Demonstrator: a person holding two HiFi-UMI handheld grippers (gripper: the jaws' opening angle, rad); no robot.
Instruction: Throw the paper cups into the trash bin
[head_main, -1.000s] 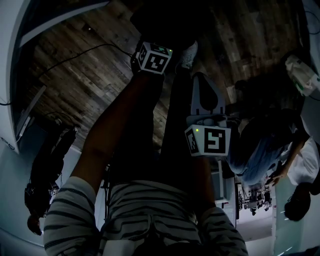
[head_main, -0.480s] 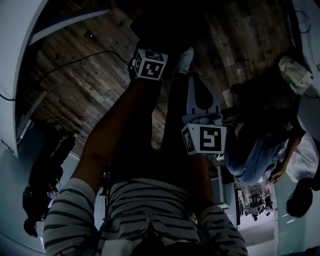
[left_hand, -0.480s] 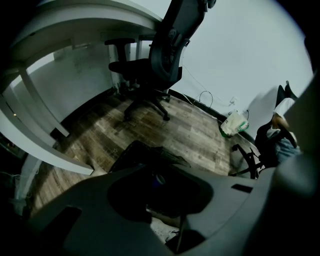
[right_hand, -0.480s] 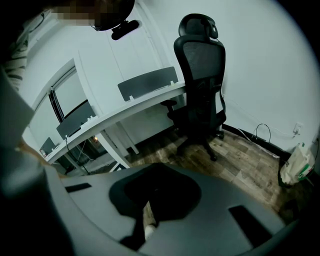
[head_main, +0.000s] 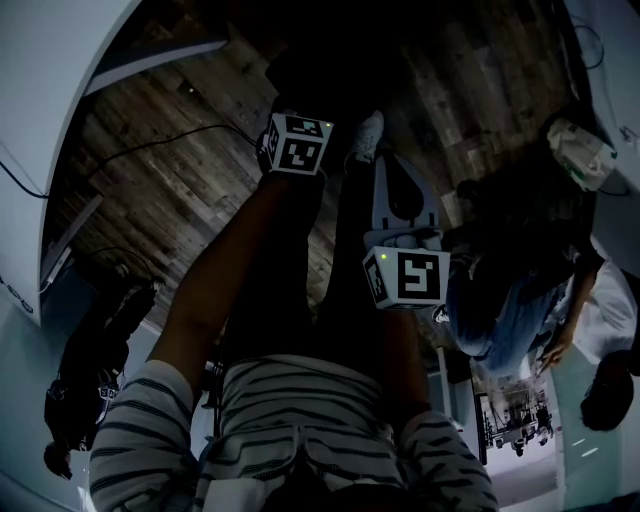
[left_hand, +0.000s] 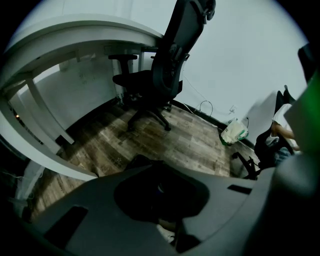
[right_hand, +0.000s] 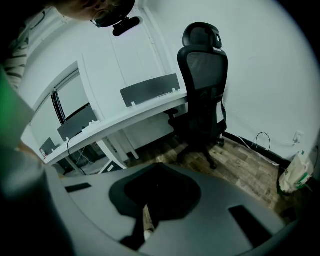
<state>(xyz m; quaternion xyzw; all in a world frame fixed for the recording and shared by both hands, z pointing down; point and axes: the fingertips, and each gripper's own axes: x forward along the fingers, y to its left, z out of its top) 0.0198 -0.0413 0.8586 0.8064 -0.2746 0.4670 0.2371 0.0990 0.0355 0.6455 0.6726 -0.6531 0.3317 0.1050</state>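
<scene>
No paper cup shows in any view. A dark bulk (head_main: 330, 65) stands on the floor beyond both hands; it may be the bin, but it is too dark to tell. My left gripper (left_hand: 160, 167) has just been closing; its grey jaws now stand together with nothing seen between them. In the head view only its marker cube (head_main: 295, 143) shows, the jaws lost in the dark. My right gripper (head_main: 392, 162) points away over the floor, jaws together and empty, and through the right gripper (right_hand: 159, 167) only a thin slit shows.
A black office chair (left_hand: 160, 75) (right_hand: 202, 90) stands by a curved white desk (left_hand: 60, 50) (right_hand: 125, 117). A white and green bag (left_hand: 234, 131) (right_hand: 295, 175) (head_main: 575, 150) lies by the wall. A cable (head_main: 150, 140) crosses the wooden floor. A seated person (head_main: 520, 290) is at the right.
The left gripper's cube has slid a little down the picture, nearer the camera. The right gripper's cube has hardly shifted.
</scene>
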